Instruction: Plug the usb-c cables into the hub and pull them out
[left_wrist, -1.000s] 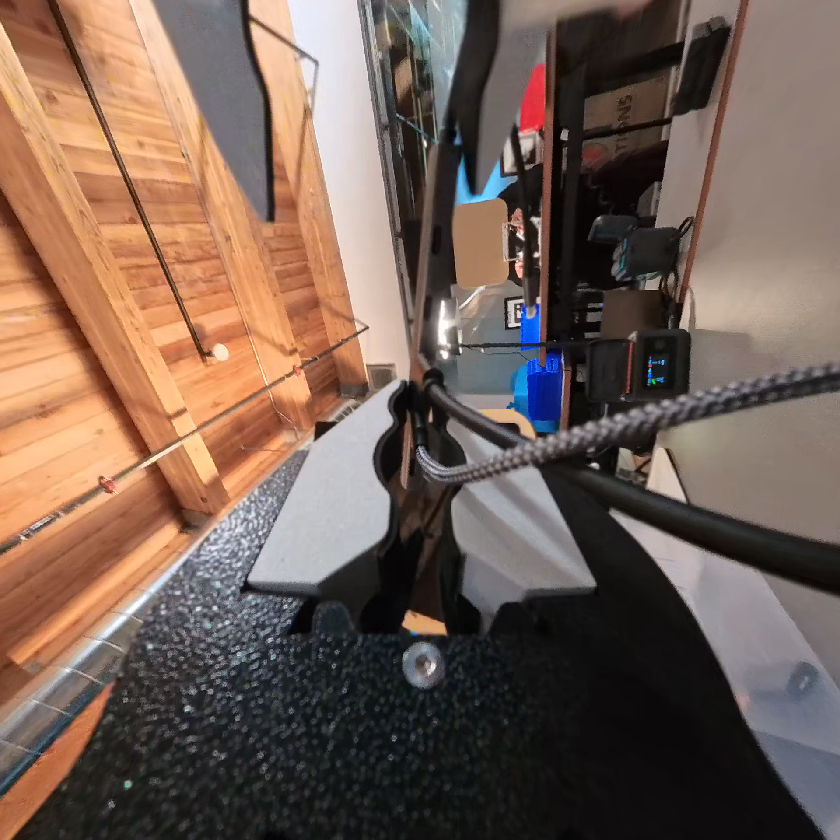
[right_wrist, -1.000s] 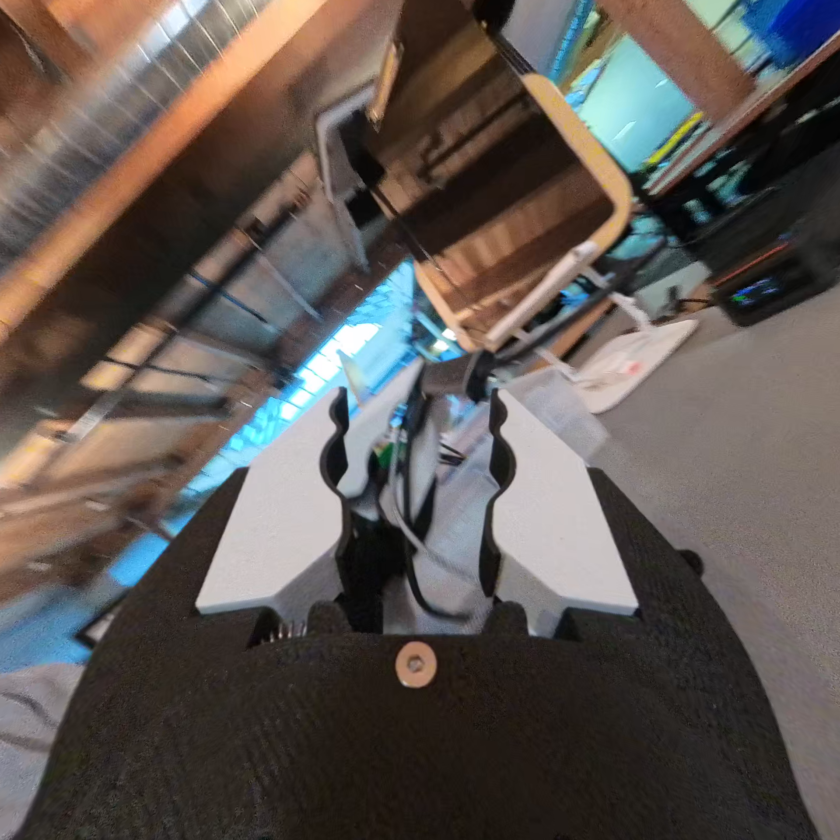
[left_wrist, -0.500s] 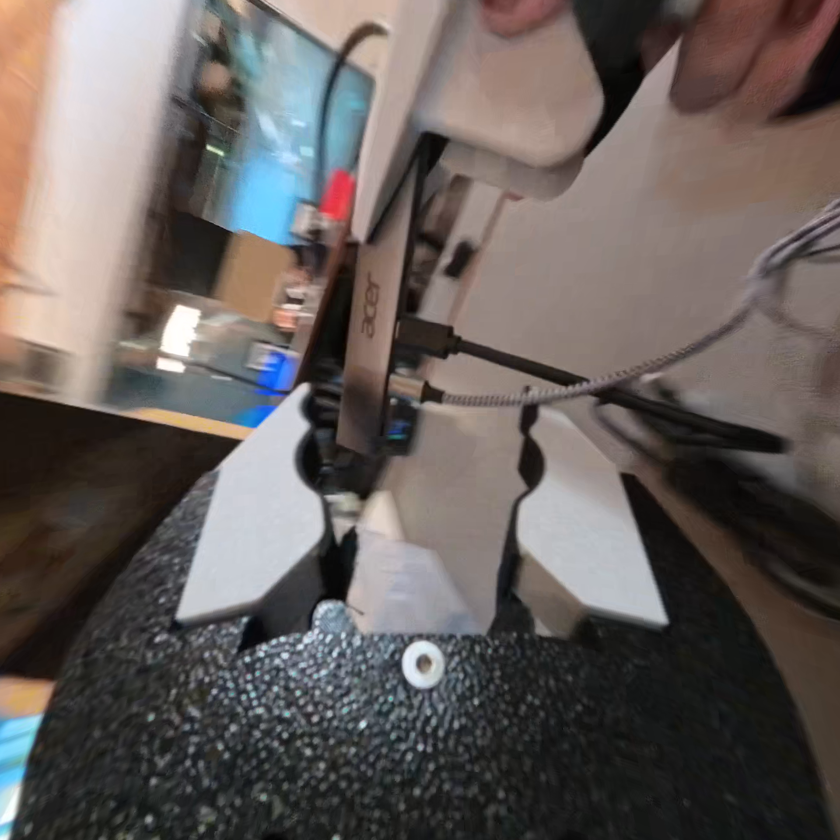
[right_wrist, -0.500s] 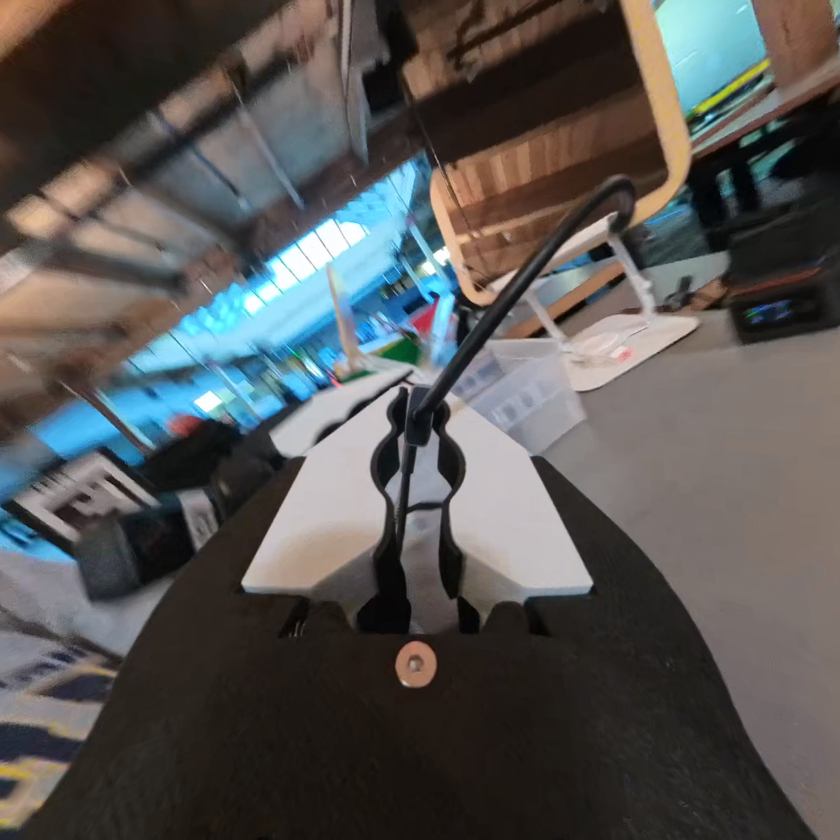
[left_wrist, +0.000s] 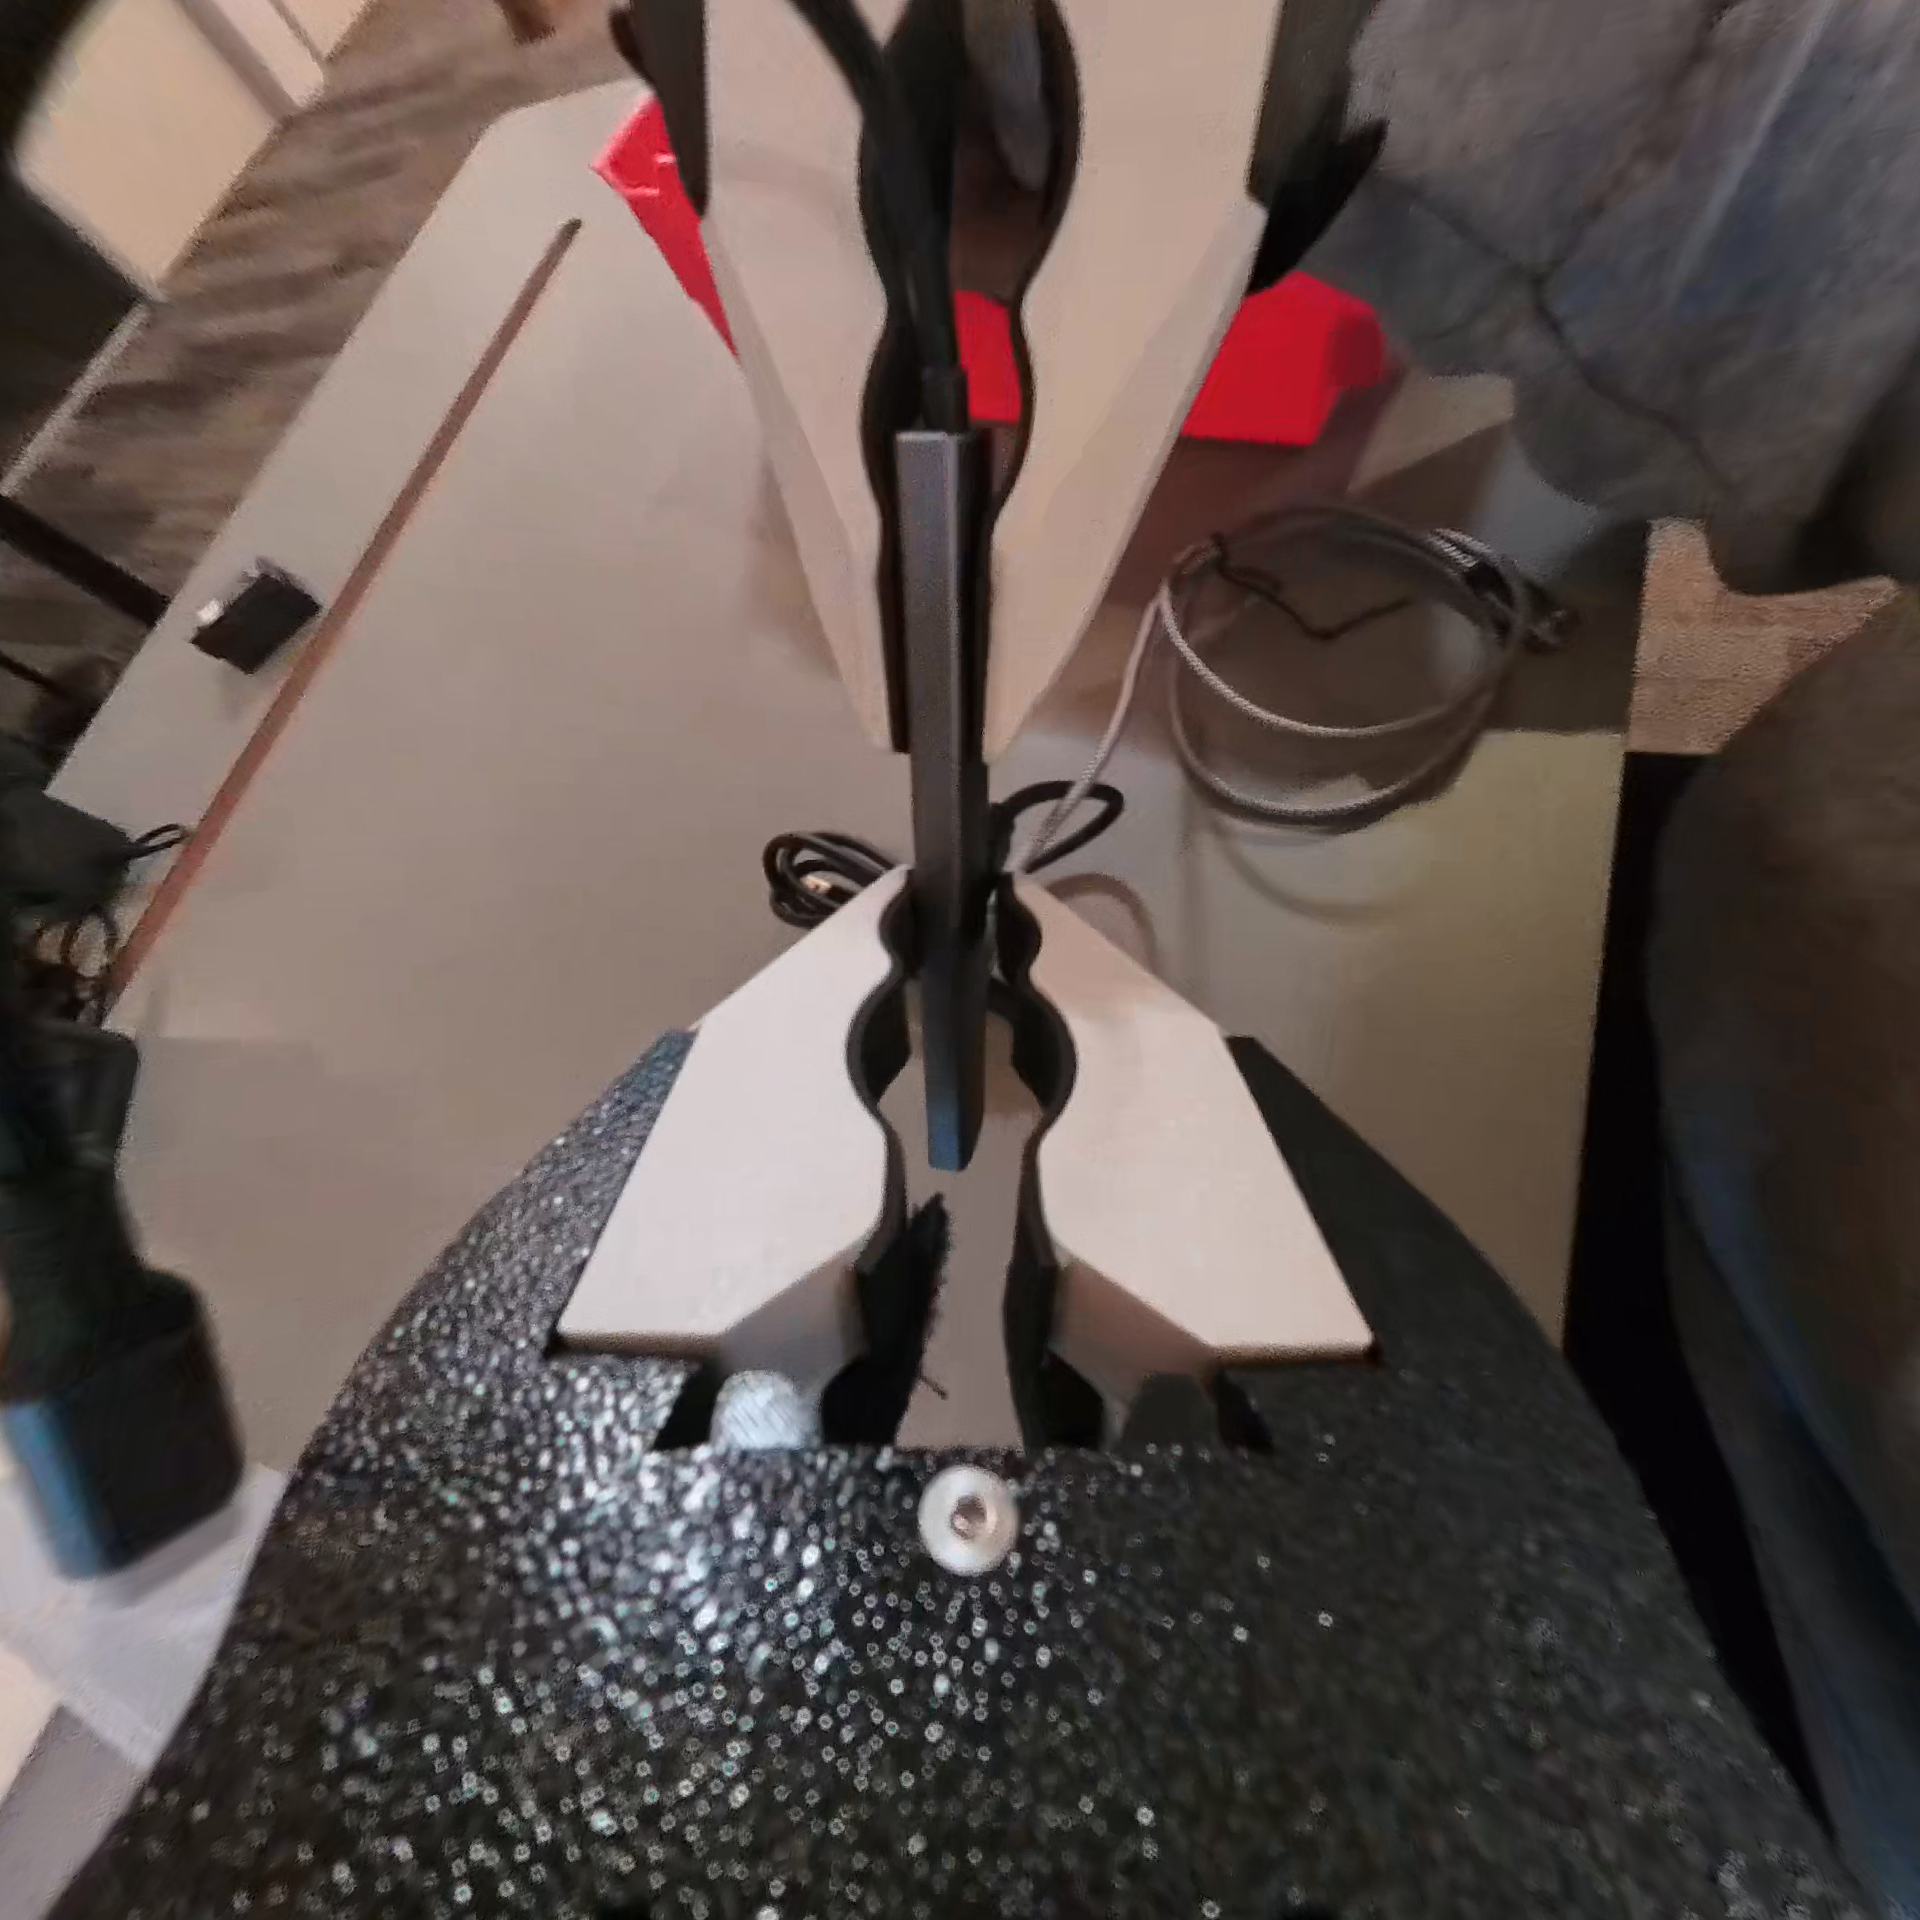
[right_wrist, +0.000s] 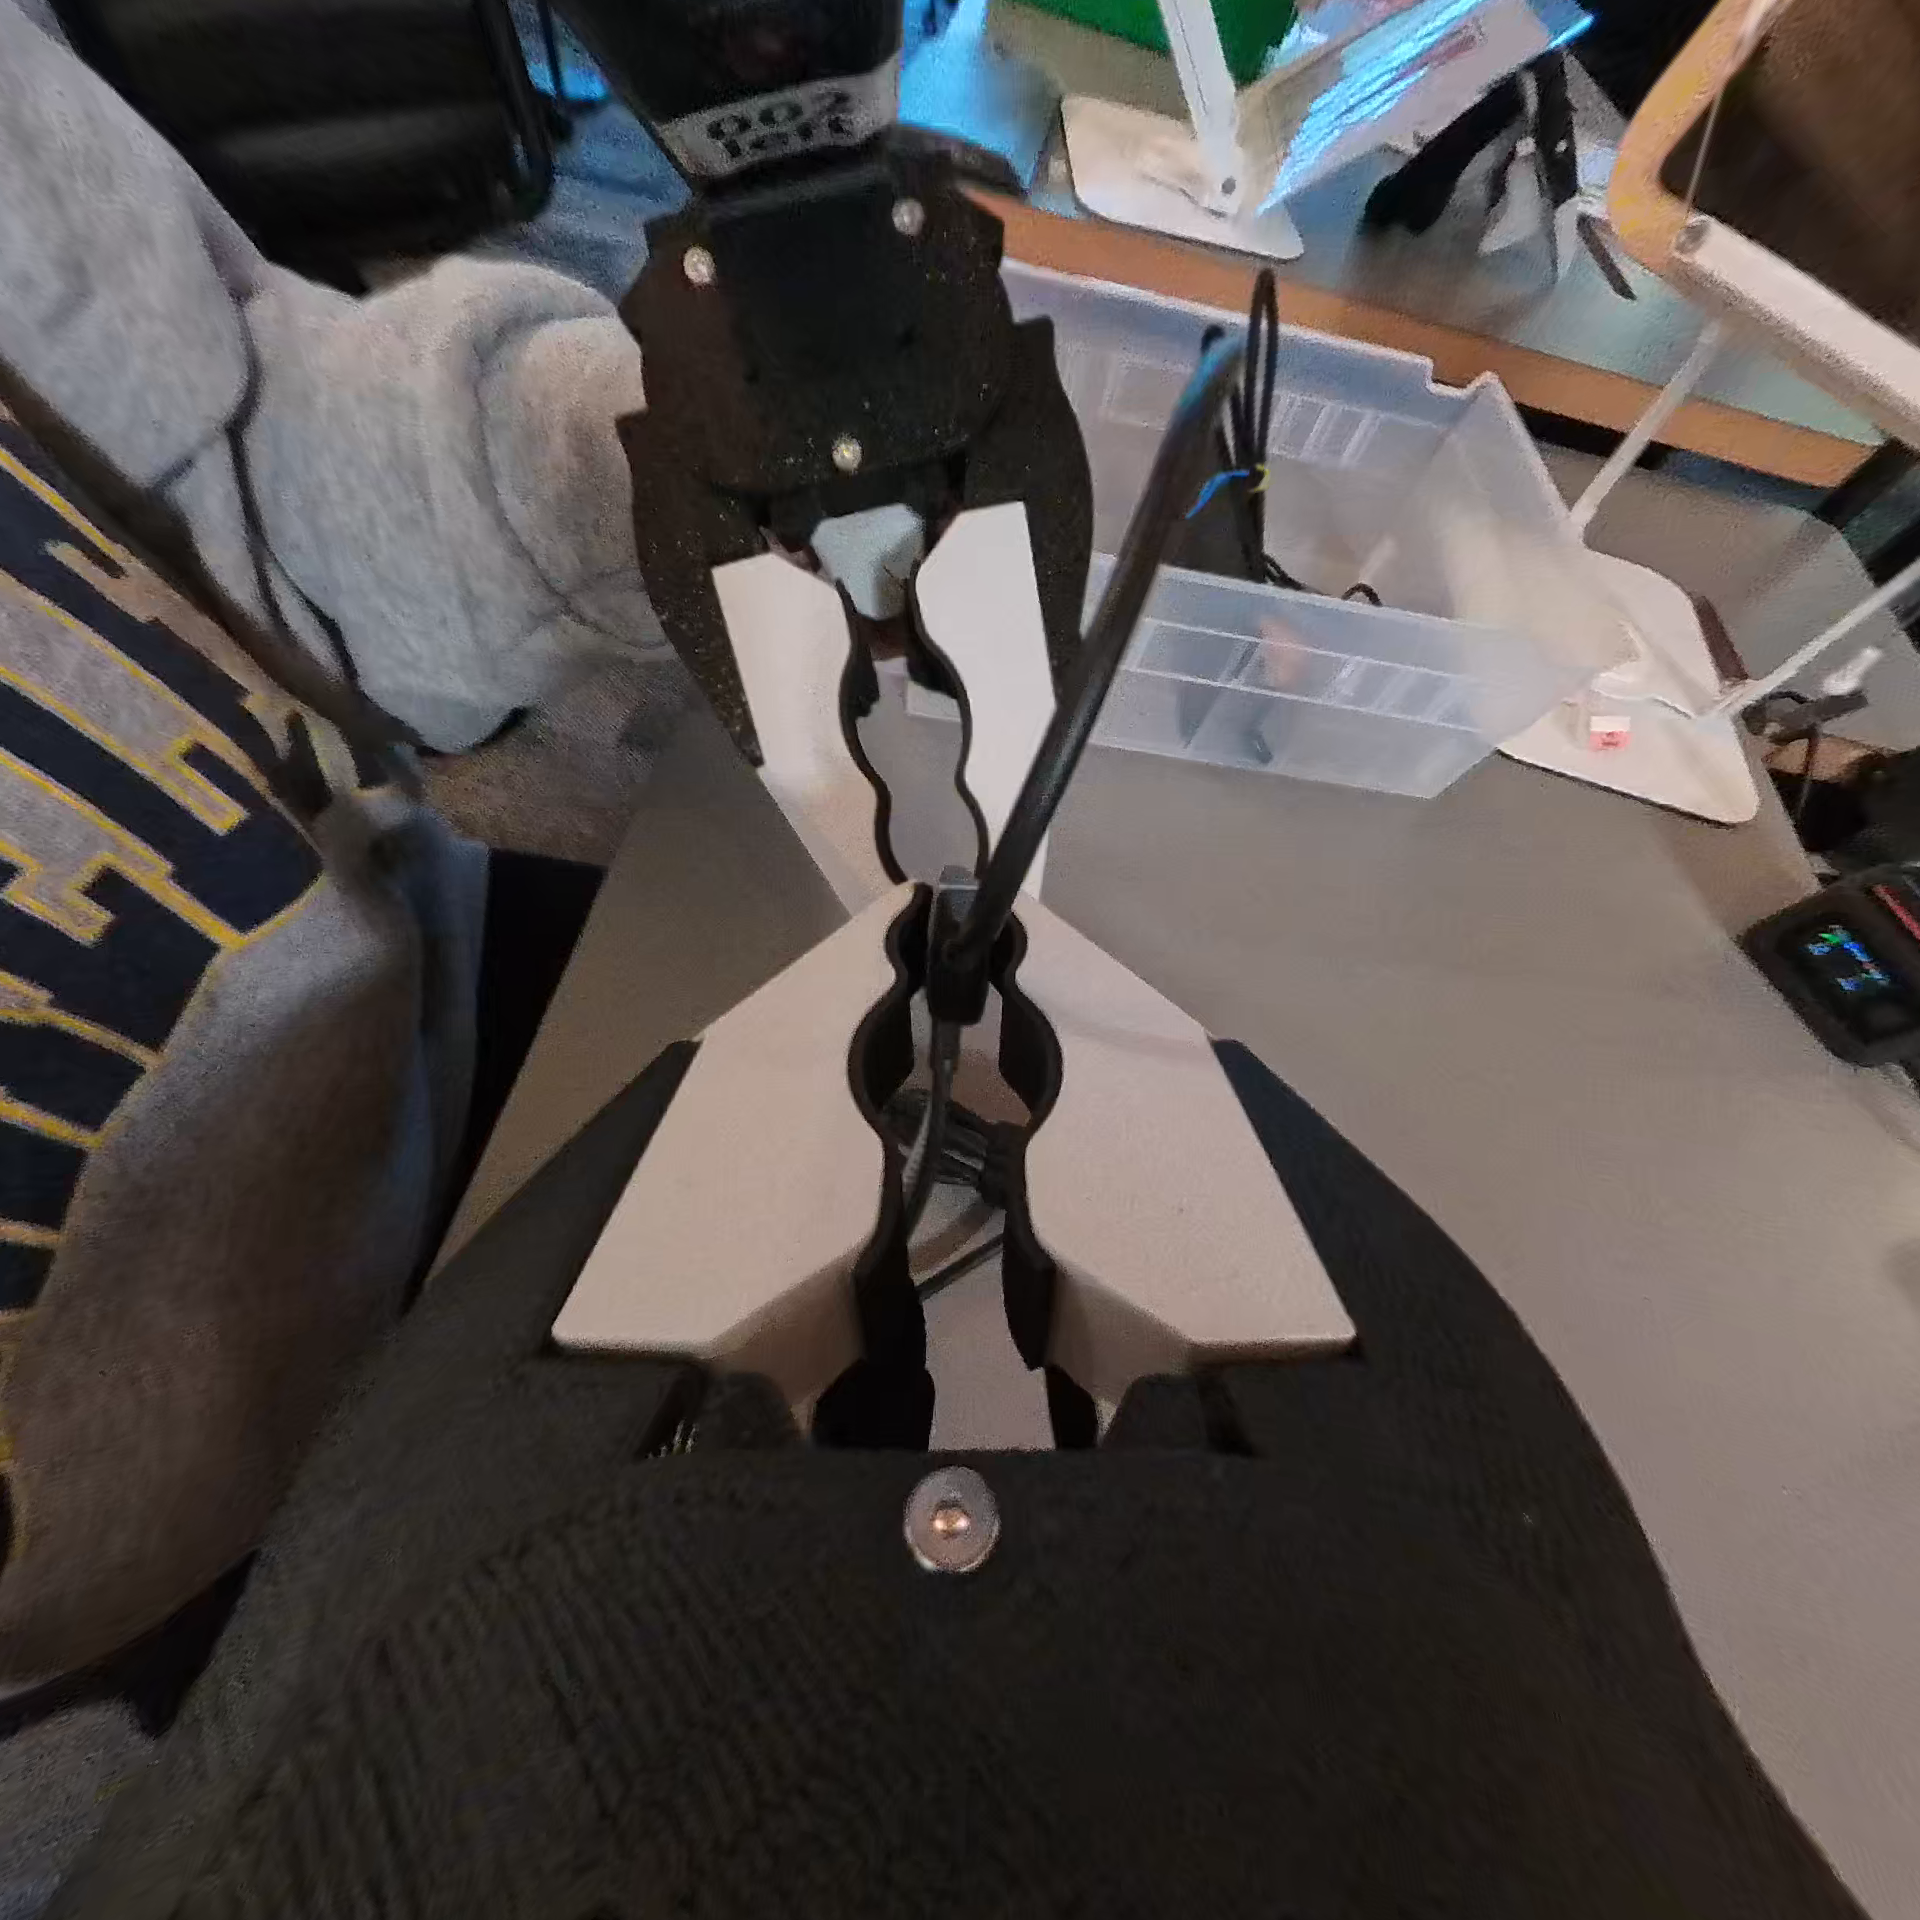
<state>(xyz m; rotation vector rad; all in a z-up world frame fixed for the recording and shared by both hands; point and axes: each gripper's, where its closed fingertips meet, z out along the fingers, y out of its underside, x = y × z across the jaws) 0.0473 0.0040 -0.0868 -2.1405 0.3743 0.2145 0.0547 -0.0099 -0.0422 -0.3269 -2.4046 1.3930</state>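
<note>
My left gripper (left_wrist: 951, 894) is shut on the thin grey hub (left_wrist: 940, 623), held edge-on above the table. The hub reaches forward between the white fingers of my right gripper (left_wrist: 940, 743), which faces mine. In the right wrist view my right gripper (right_wrist: 956, 899) is shut on a black plug (right_wrist: 958, 966). Its black cable (right_wrist: 1091, 644) arcs up and to the right. The left gripper (right_wrist: 925, 862) meets it tip to tip. A braided grey cable (left_wrist: 1351, 800) and a thin black cable (left_wrist: 800, 883) lie coiled on the table below.
The grey table (left_wrist: 520, 727) bears a red box (left_wrist: 1278, 374) at the far end and a small black block (left_wrist: 255, 623) at the left. A clear plastic organiser (right_wrist: 1351, 675), a white lamp base (right_wrist: 1642, 758) and a small screened device (right_wrist: 1849, 977) stand at the right. A person's grey sleeve (right_wrist: 416, 468) is close at the left.
Both cameras have swung down from the ceiling and wall to the table. My left jaws, open half a second ago, have shut on the hub. The grippers now face each other tip to tip.
</note>
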